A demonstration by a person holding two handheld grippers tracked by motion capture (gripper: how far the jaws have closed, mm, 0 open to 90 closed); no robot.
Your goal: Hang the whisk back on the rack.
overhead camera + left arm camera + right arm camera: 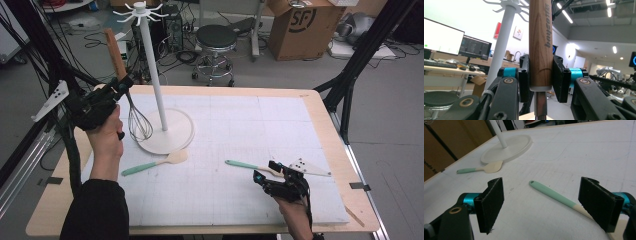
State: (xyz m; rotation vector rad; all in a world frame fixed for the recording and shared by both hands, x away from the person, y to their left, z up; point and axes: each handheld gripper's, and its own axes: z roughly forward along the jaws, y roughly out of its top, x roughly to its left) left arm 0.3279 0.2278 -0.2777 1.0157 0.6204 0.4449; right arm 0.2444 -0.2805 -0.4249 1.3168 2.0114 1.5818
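Observation:
My left gripper (121, 84) is raised over the table's back left, shut on the wooden handle (540, 45) of a whisk. The handle stands upright and the wire head (139, 122) hangs over the round base (175, 135) of a white hook stand (152, 65). My right gripper (265, 170) is low at the front right and open. A mint-handled spatula (554, 193) lies on the mat between its jaws, untouched. A second mint-handled spatula (155, 162) lies in front of the stand's base.
A white gridded mat (225, 120) covers the wooden table (320, 100). Behind the table are a black stool (216, 37), a cardboard box (305, 22) and floor cables. Black frame posts (360, 55) flank the table.

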